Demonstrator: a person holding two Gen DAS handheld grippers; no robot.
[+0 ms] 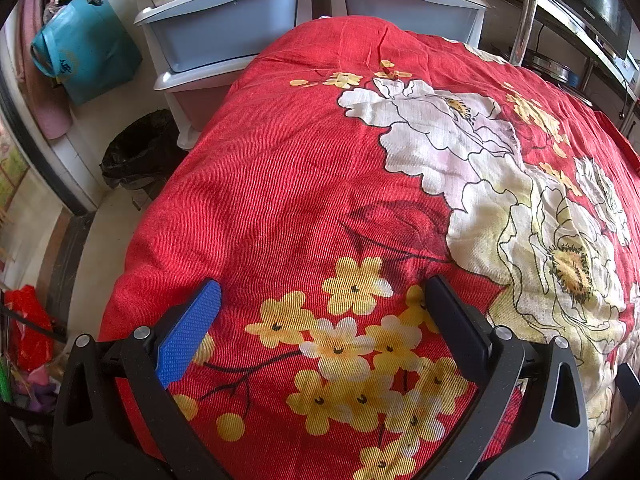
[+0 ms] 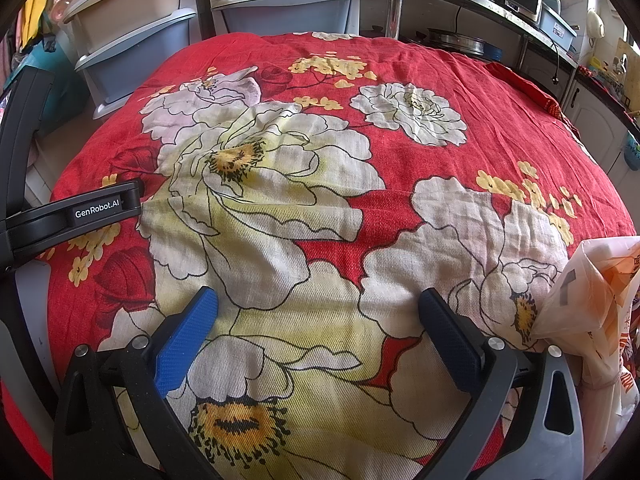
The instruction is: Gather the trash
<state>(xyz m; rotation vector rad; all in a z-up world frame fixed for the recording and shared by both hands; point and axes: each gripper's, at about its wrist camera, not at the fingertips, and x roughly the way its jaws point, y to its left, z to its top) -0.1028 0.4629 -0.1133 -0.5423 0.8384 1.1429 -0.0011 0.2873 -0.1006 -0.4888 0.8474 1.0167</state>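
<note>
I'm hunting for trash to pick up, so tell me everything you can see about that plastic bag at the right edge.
The plastic bag is thin, crinkled and translucent white with orange print. It stands bunched up at the right edge of the right wrist view, resting on the red flowered cloth, just right of the right gripper, whose open jaws don't touch it.

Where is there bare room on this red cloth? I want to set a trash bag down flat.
Nearly the whole floral tablecloth lies bare, from the open left claw and open right claw back to the storage drawers. The near right edge is taken by a plastic bag. On the floor at the table's left stands a black-lined bin.
</note>
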